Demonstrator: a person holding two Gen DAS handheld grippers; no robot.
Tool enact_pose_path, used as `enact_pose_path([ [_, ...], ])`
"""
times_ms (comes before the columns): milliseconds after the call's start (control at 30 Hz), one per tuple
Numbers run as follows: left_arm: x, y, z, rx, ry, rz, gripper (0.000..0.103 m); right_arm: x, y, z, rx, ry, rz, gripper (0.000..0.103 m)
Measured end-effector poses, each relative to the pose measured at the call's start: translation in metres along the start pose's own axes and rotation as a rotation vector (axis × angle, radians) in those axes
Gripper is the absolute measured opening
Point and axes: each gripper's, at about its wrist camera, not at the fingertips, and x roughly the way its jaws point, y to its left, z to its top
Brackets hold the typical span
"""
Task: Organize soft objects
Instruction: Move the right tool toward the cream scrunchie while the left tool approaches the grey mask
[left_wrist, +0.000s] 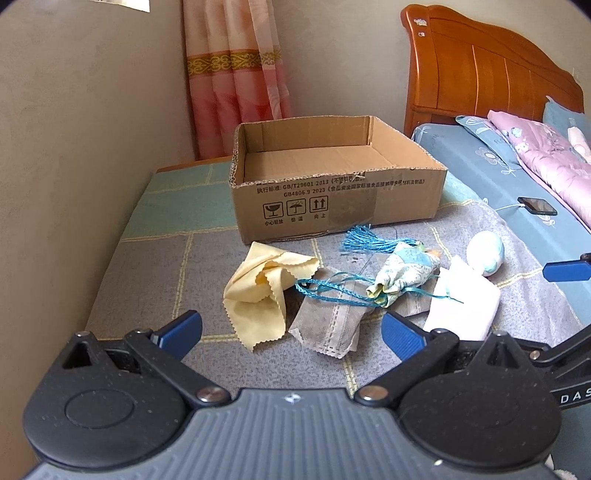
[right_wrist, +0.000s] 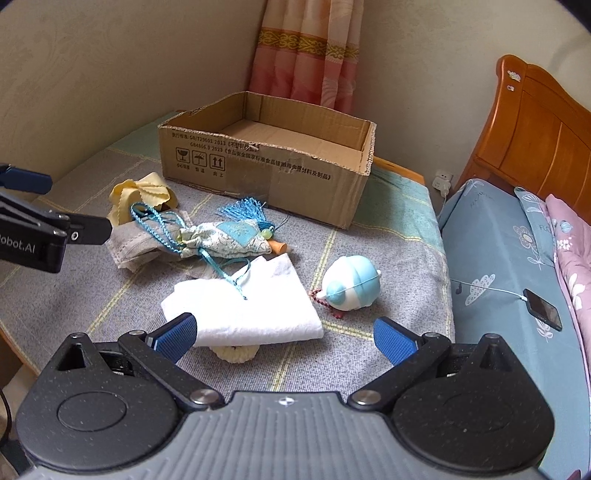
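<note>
- Cardboard box (left_wrist: 332, 192) sits empty at upper centre of both views.
- My left gripper (left_wrist: 291, 332) is spread wide, holding nothing; yellow cloth (left_wrist: 258, 291) lies just above it.
- My right gripper (right_wrist: 284, 339) is released too; white folded cloth (right_wrist: 240, 306) lies between its fingers.

beige wall (left_wrist: 92, 110), pink curtain (left_wrist: 236, 74), wood headboard (left_wrist: 480, 74)

Soft, even daylight is seen across both views, with only faint shadows cast under the cardboard box (left_wrist: 332, 177). No glare is noted. Strong fisheye bending is seen at the edges, with dark vignetting at 1 o'clock. Focus is held sharp throughout.
</note>
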Motion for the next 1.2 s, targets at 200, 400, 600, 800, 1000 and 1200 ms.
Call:
enact_pose_path([
  [200, 0.013, -0.002, -0.007, 0.037, 0.014, -0.032, 0.102, 0.017, -0.003, -0.016, -0.021, 0.037, 0.061, 0.103],
  [400, 0.024, -0.001, -0.008, 0.046, 0.031, -0.07, 0.102, 0.03, -0.004, -0.026, -0.005, 0.065, 0.132, 0.103],
  [600, 0.033, -0.008, -0.005, 0.09, 0.032, -0.114, 0.099, 0.037, -0.007, -0.029, 0.001, 0.054, 0.17, 0.103],
  [800, 0.047, -0.02, -0.006, 0.157, 0.065, -0.129, 0.073, 0.04, -0.01, -0.03, 0.004, 0.041, 0.186, 0.103],
  [1000, 0.065, -0.02, -0.002, 0.164, 0.091, -0.122, 0.063, 0.041, -0.011, -0.03, 0.0, 0.026, 0.194, 0.103],
  [1200, 0.069, -0.02, 0.004, 0.186, 0.085, -0.124, 0.053, 0.042, -0.012, -0.03, 0.001, 0.014, 0.193, 0.103],
])
